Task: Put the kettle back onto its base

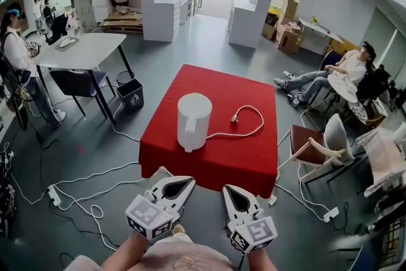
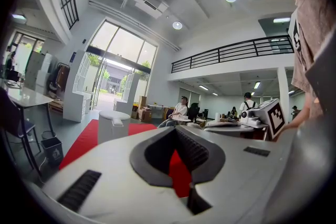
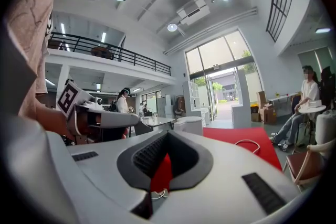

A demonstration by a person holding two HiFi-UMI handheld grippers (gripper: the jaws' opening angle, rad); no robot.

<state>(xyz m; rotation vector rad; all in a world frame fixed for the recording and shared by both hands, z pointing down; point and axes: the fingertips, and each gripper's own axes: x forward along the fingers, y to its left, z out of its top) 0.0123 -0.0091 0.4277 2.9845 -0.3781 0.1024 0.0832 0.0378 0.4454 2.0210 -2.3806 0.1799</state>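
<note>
A white kettle (image 1: 193, 120) stands upright on the red-covered table (image 1: 254, 165), left of the middle. A white cord (image 1: 248, 130) loops from its foot to a loose plug (image 1: 235, 116) on the cloth. Whether a separate base lies under the kettle I cannot tell. My left gripper (image 1: 190, 179) and right gripper (image 1: 226, 187) hover side by side just short of the table's near edge, both shut and holding nothing. The kettle (image 2: 113, 126) shows ahead in the left gripper view beyond the left gripper (image 2: 176, 129), and the kettle (image 3: 189, 124) sits beyond the right gripper (image 3: 168, 132) in the right gripper view.
A chair (image 1: 320, 146) stands close to the table's right side, with seated people further right. A white table (image 1: 82, 51), a dark chair and a bin (image 1: 130, 95) are at the left. Cables and a power strip (image 1: 54, 195) lie on the floor near my feet.
</note>
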